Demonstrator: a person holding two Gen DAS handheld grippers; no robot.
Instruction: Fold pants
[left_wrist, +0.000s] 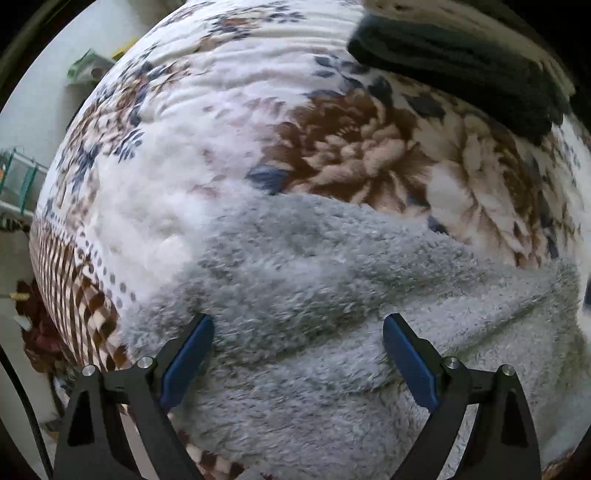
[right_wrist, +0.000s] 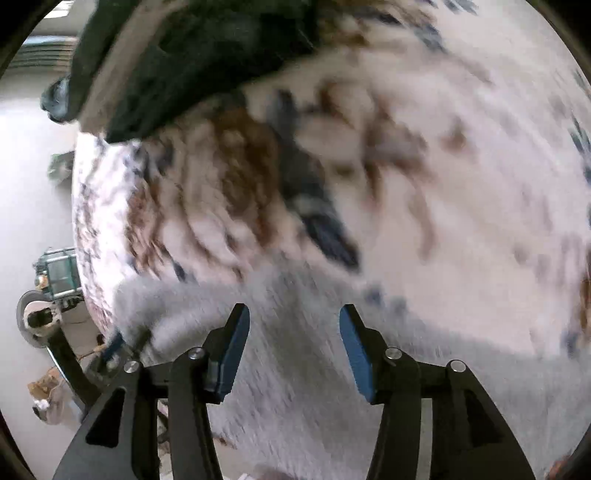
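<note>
Grey fleece pants (left_wrist: 332, 295) are spread flat on a floral blanket (left_wrist: 229, 110), directly under and between both sets of fingers. Left gripper (left_wrist: 297, 332) is seen spread wide, nothing clamped. Right gripper (right_wrist: 294, 325) is parted too, nothing pinched. Dark folded clothes (left_wrist: 461, 62) are seen beyond the fingertips.

Fluffy grey fleece pants (left_wrist: 332, 280) lie on plush floral blanket (left_wrist: 229, 122).

My right wrist view is motion-blurred; beyond the grey fleece pants (right_wrist: 295, 369), the dark folded garment (right_wrist: 177, 55) is cut off at the top edge.
</note>
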